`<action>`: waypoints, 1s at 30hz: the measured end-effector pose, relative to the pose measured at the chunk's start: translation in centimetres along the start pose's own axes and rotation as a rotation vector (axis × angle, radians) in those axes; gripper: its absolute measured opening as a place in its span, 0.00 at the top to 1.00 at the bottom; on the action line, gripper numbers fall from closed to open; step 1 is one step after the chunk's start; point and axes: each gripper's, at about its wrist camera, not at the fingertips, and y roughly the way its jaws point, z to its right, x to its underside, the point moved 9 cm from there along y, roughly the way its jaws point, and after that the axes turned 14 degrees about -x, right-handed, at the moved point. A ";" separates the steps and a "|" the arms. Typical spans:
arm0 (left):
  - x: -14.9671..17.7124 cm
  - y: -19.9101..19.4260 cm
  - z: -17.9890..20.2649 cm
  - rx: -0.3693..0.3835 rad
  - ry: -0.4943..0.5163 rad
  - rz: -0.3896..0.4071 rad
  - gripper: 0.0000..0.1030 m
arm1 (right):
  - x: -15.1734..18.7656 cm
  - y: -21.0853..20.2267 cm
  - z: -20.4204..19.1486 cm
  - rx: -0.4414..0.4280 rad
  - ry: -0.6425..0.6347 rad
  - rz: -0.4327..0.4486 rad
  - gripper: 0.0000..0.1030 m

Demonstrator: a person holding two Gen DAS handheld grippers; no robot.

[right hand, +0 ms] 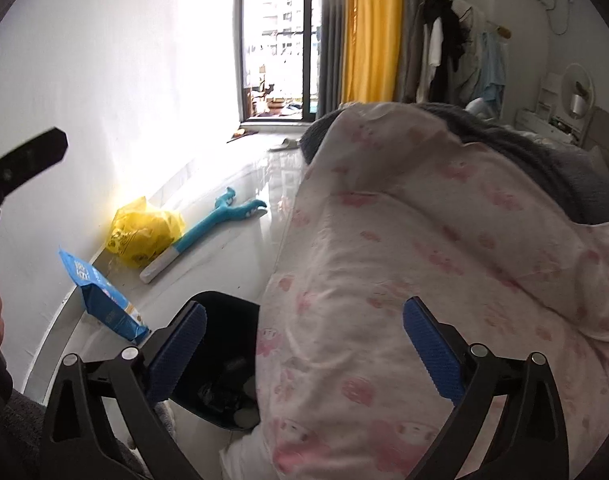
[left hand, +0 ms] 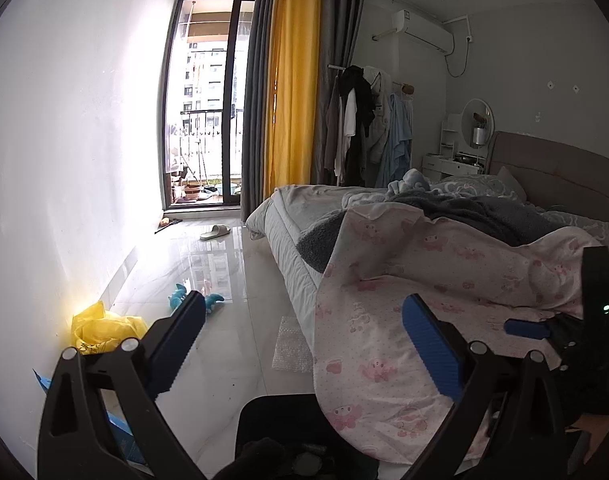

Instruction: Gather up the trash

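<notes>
**On the floor by the wall: trash at ten o'clock, both grippers empty**

On the tiles along the white wall lies the loose trash. In the right wrist view the blue snack bag (right hand: 104, 296) stands at about ten o'clock from the right gripper (right hand: 304, 344), near it, leaning against the skirting with its long axis running from upper left to lower right. Farther out along the same line sits the crumpled yellow plastic bag (right hand: 144, 232), with a turquoise long-handled toy (right hand: 208, 232) just beside it.

The black bin (right hand: 224, 360) sits directly under the right gripper, between the bed's pink quilt (right hand: 424, 260) and the wall, with items already inside.

Both grippers stand wide and hold nothing. From the left gripper (left hand: 304, 344) the yellow bag (left hand: 104, 330) lies at ten o'clock, and a sheet of bubble wrap (left hand: 292, 344) rests on the floor straight ahead at twelve, touching the quilt's hem.

My judgement: the left hand is nearer the wall-side trash, so the blue bag suits it, approached across its short side.
</notes>
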 end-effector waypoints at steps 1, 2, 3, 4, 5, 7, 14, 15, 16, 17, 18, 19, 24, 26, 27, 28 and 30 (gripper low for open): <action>0.1 -0.2 0.4 0.009 -0.008 -0.006 0.03 | 0.0 -1.6 0.8 0.020 0.008 0.022 0.03; 0.3 -0.5 0.6 0.018 -0.016 -0.010 0.03 | 0.1 -3.3 1.7 0.034 0.018 0.044 0.03; 0.5 -0.9 0.8 0.022 -0.019 -0.015 0.03 | 0.3 -4.7 2.5 0.047 0.031 0.066 0.03; 0.8 -1.2 1.1 0.020 -0.017 -0.018 0.03 | 0.5 -6.4 3.2 0.062 0.044 0.090 0.03; 1.1 -1.7 1.3 0.022 -0.011 -0.018 0.03 | 0.7 -7.7 3.8 0.075 0.055 0.106 0.03; 1.4 -2.4 1.7 0.023 -0.004 -0.014 0.03 | 1.3 -10.5 5.1 0.113 0.070 0.135 0.03; 2.3 -5.1 2.7 0.018 -0.005 -0.005 0.03 | 3.1 -19.7 7.6 0.200 0.113 0.235 0.03; 2.3 -5.6 2.9 0.027 -0.007 0.000 0.03 | 3.5 -20.6 7.9 0.206 0.111 0.245 0.03; 2.4 -6.0 3.1 0.024 0.002 0.005 0.03 | 4.0 -21.3 8.1 0.207 0.115 0.252 0.03; 2.4 -6.3 3.3 0.017 0.015 0.006 0.03 | 4.5 -21.9 8.4 0.202 0.123 0.253 0.03; 2.6 -6.5 3.5 0.011 0.035 0.001 0.03 | 5.0 -22.4 8.7 0.190 0.136 0.252 0.03; 2.8 -6.7 3.8 0.008 0.049 -0.004 0.03 | 5.5 -22.7 8.7 0.186 0.146 0.253 0.03; 3.8 -8.2 4.7 0.005 0.100 -0.009 0.03 | 6.9 -23.9 8.5 0.182 0.146 0.262 0.03; 4.3 -8.5 5.1 0.010 0.109 -0.019 0.03 | 7.4 -24.2 8.2 0.176 0.129 0.262 0.03; 4.5 -8.6 5.2 0.019 0.108 -0.024 0.03 | 7.4 -24.4 8.0 0.170 0.126 0.268 0.03; 4.7 -8.8 5.4 0.026 0.109 -0.025 0.03 | 7.5 -24.6 7.8 0.161 0.124 0.274 0.03; 5.1 -9.0 5.7 0.031 0.120 -0.024 0.03 | 7.6 -24.4 7.7 0.139 0.121 0.274 0.03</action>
